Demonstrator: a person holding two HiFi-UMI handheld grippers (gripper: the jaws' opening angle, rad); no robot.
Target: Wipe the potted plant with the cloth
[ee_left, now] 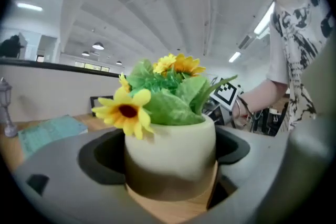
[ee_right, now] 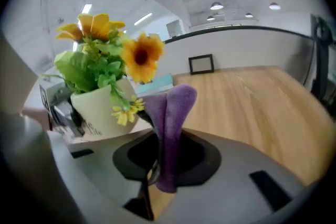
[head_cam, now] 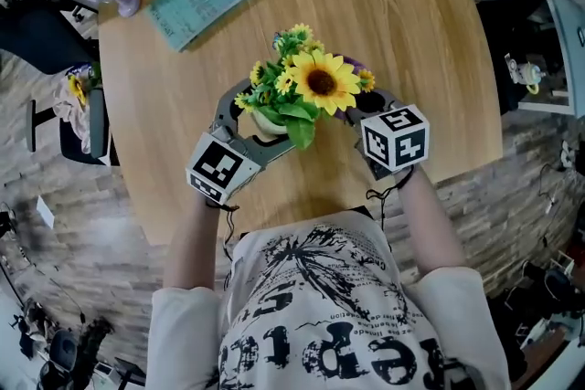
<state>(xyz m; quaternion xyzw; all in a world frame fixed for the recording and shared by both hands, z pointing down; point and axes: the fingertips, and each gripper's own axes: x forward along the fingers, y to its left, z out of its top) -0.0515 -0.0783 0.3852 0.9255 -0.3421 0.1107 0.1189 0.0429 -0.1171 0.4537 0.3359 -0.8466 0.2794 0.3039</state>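
Your left gripper (ee_left: 170,181) clamps the pot (ee_left: 173,139); your right gripper (ee_right: 163,165) pinches the cloth (ee_right: 173,113). Keep the pot upright and draw the cloth lightly along the leaves (ee_left: 168,107).

Your right gripper (ee_right: 157,168) has its fingers (ee_right: 236,170) closed on the purple cloth (ee_right: 170,118); the cloth stands upright in a fold above them, with its lower end hanging in the dark hollow between; just to its left is the potted plant (ee_right: 100,110), a cream pot tilted a little, with sunflowers and green leaves on top; whether cloth and pot touch you cannot tell; part of your left gripper (ee_right: 59,107) shows against the pot's left side; the wooden bench (ee_right: 252,97) spreads to the right; a teal book (ee_right: 160,81) and a black frame (ee_right: 201,64) lie beyond.
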